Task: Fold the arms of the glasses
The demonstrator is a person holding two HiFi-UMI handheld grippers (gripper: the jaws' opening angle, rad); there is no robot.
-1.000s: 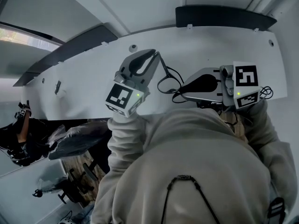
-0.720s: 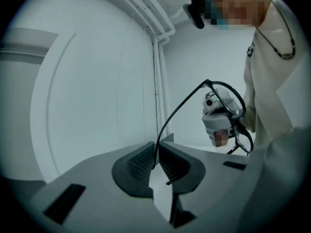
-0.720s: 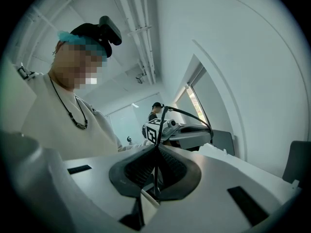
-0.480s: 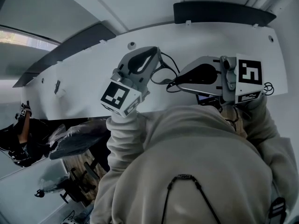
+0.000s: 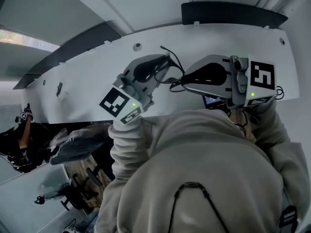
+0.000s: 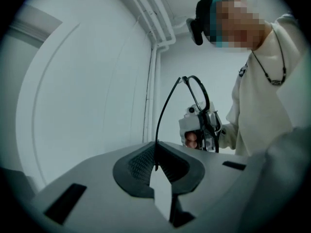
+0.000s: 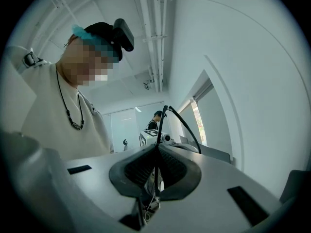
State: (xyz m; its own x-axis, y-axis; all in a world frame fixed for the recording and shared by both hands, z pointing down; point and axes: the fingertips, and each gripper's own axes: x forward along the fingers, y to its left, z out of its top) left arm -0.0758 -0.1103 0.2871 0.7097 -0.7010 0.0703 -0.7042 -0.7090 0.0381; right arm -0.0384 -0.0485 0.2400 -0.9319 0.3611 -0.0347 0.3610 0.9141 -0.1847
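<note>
Black wire glasses [image 5: 170, 67] are up off the white counter [image 5: 82, 84], in the air between the two tools, just 12 o'clock of head-view centre, with one tool at 11 and the other at 1. Head view shows only a tangle of black wire there, so the grip can't be read from it. Left gripper view settles it: the left tool [image 6: 155, 165] has just been closing and is now pinched narrow on the tip of one arm [image 6: 164, 115]. That arm rises toward 12 and meets the rims [image 6: 199, 89] at about 1 o'clock, standing well out from them. Below the rims is the right tool's body, with fingers [image 6: 191, 141] on its handle. Right gripper view gives the other side: the right tool [image 7: 156, 168] is clamped narrow on a thin black frame bar [image 7: 158, 144] running straight up through the pads. A curved strand [image 7: 187, 125] arcs off toward 4 o'clock; can't tell if that's the arm the left tool holds. The left tool's marker cube [image 7: 147, 139] sits behind the bar. Only this view shows a second person [image 7: 156, 116] far back.
</note>
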